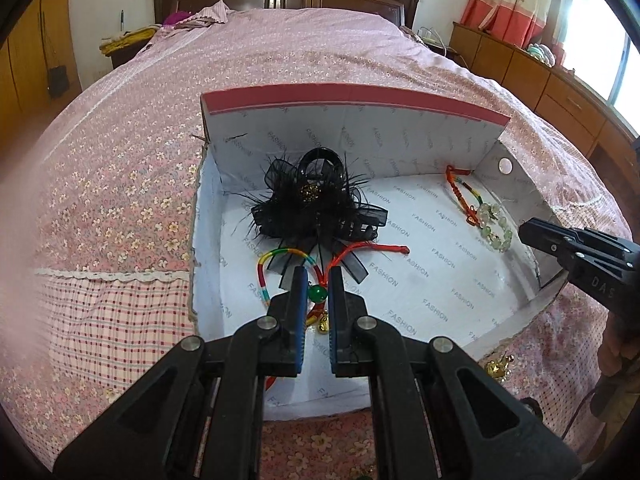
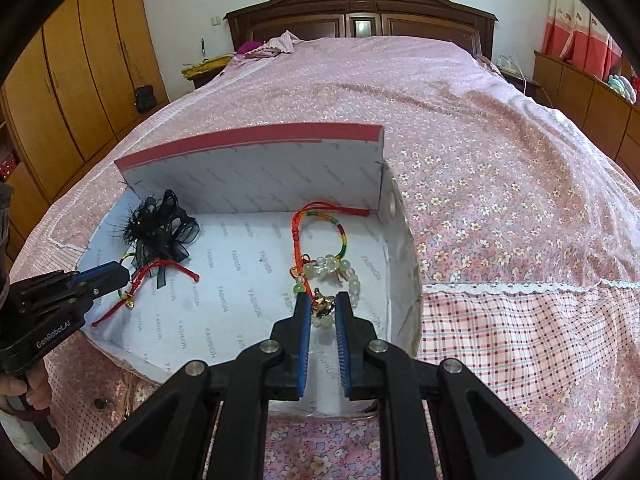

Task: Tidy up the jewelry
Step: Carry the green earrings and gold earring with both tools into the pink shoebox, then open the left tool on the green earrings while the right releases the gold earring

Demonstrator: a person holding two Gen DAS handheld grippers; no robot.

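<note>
An open cardboard box [image 1: 352, 128] [image 2: 256, 168] lined with white "FASHION" paper lies on the bed. Inside at the left are a black feathered hair clip [image 1: 316, 204] [image 2: 160, 224] and a rainbow-and-red cord bracelet with a green bead [image 1: 318, 294] and gold bells. My left gripper [image 1: 318, 280] [image 2: 120, 276] hangs over that bead, jaws slightly apart. At the right lie a pale green bead bracelet [image 1: 494, 226] [image 2: 336, 268] and a rainbow cord bracelet [image 2: 320, 224]. My right gripper [image 2: 323, 300] [image 1: 532, 232] stands over a gold charm [image 2: 322, 305], jaws slightly apart.
The box sits on a pink floral bedspread [image 2: 480, 160] with a checked border. A gold trinket [image 1: 498, 368] lies on the bed outside the box's near right corner. A wooden headboard is at the back, a wardrobe at the left, cabinets at the right.
</note>
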